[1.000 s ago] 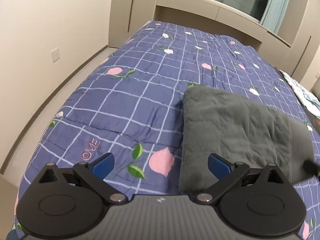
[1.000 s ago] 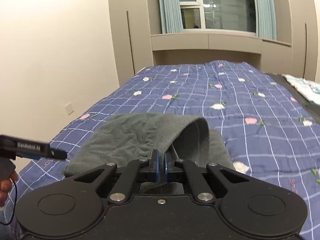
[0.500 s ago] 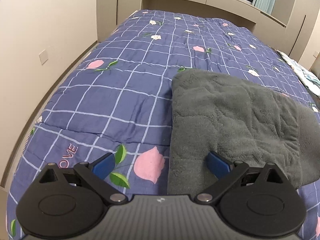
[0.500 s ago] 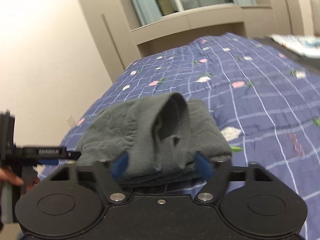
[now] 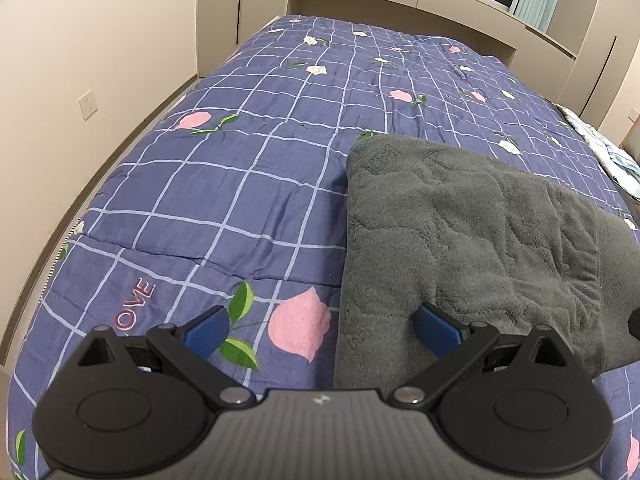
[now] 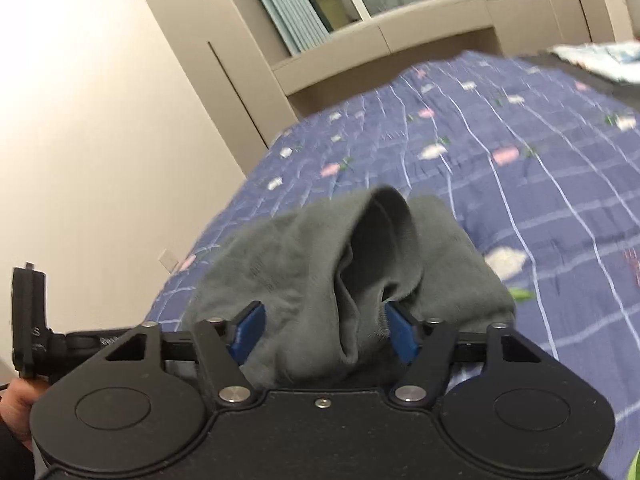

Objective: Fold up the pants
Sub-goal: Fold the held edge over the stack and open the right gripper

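Folded grey fleece pants [image 5: 472, 236] lie on a blue checked floral quilt [image 5: 240, 184] — left gripper [image 5: 320, 330] spread wide, empty, its right pad over the fabric; right gripper [image 6: 324, 334] wide apart, straddling a raised fold without clamping it

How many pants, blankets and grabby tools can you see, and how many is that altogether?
Grey pants: 1
Blue flowery blanket: 1
Tools: 2, the left tool and the right tool
Total: 4
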`<state>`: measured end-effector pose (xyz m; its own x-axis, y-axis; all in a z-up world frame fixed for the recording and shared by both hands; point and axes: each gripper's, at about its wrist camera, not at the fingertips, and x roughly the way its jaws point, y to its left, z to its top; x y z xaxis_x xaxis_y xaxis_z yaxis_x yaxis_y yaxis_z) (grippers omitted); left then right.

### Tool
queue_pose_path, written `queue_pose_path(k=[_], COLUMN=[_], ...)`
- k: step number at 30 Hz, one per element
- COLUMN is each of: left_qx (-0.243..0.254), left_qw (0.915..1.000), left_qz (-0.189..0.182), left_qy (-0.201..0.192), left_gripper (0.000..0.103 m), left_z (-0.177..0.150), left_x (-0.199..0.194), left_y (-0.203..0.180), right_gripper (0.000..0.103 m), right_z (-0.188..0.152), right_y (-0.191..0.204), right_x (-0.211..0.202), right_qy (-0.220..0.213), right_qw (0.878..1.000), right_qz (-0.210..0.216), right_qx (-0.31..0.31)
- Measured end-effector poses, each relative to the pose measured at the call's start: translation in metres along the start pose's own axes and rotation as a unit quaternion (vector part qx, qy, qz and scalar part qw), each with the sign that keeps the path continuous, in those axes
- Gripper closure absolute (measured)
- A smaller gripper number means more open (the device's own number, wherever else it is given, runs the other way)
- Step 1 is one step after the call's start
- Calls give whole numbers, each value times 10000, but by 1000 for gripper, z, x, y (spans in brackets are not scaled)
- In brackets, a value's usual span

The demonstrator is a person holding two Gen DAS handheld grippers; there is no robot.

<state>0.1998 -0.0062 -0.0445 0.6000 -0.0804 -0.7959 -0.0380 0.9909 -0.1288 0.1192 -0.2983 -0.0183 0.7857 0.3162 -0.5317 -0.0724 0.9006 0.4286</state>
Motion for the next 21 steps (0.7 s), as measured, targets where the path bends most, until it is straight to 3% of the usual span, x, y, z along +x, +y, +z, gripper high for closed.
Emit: queue_pose_path(k=[5,9,11,14,18,21], left_qx=[-8,-3,8,-4,15,-16], left_qw=[10000,10000,10000,10000,10000,10000], left_qz=[1,14,38,51,60,18], left_qy=[6,18,7,7,12,-9], left_gripper=[2,1,1,1,1,2], left_z=[-1,0,0,-1,-1,0], left_x=[0,1,0,0,0,-2], left_y=[0,0,-1,-1,-2,-1], right_gripper=[42,47,53,54,46,65], right_z=[-5,-11,-10,-4,-2,-6], right_y=[-13,-18,-12,3,11,14], right_x=[23,22,20,16,27,35], right_qy=[482,376,287,106,214,288], right_qw=[9975,9959,9967,9991,9993,9986], right_qz=[-299,-202,-186,-129,-276,-436], right_qx=[419,792,733,401,151,23])
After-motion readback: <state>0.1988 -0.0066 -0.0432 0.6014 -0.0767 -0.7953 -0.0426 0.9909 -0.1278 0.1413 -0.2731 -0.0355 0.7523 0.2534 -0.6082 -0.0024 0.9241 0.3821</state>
